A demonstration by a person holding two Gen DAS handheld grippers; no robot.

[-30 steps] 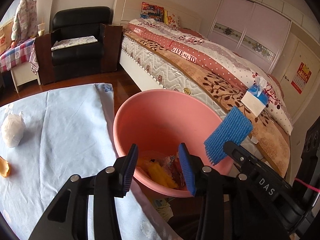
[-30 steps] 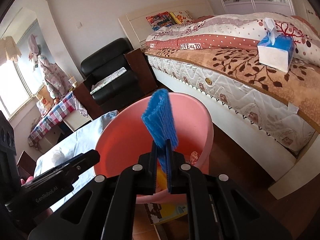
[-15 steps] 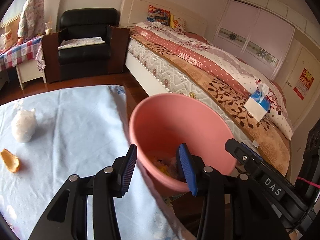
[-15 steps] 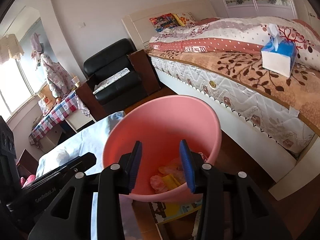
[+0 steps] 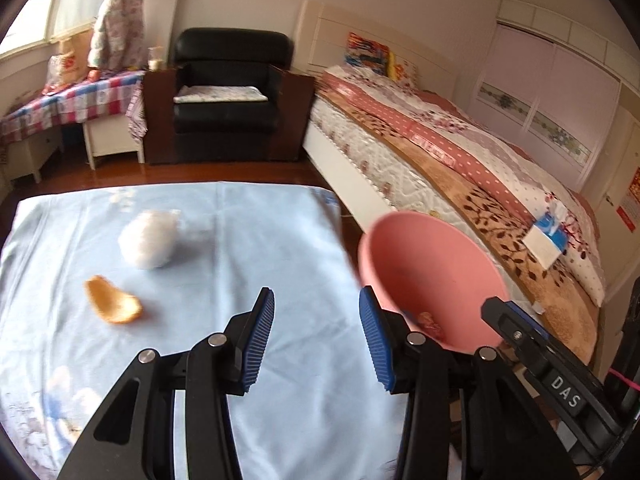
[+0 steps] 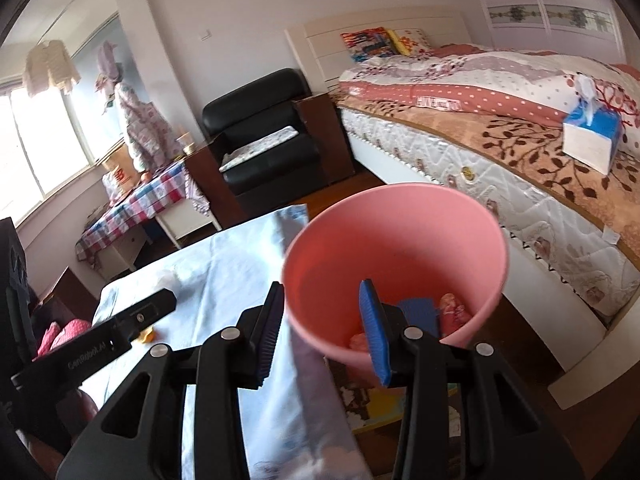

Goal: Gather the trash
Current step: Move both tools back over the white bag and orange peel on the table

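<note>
While my right claw [image 6: 322,330] has just spread, empty, the blue sponge [image 6: 418,312] lies in the pink bin [image 6: 400,216]. My left claw [image 5: 316,338] gapes empty over the worktop [image 5: 256,240]; orange peel [image 5: 112,300] lies toward its left edge.

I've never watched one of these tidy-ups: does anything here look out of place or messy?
Two bits of litter lie on the blue tablecloth: an orange peel and a crumpled white bag, close together but apart. The pink bin beside the table already holds scraps. Nothing looks spilled or broken.

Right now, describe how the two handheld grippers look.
Both are black plastic with silver screws. The left gripper and right gripper each have two fingers faced with ribbed blue pads. The left body reads "GenRobot.AI", the right "DAS". A pink cord runs beside the right one.
</note>
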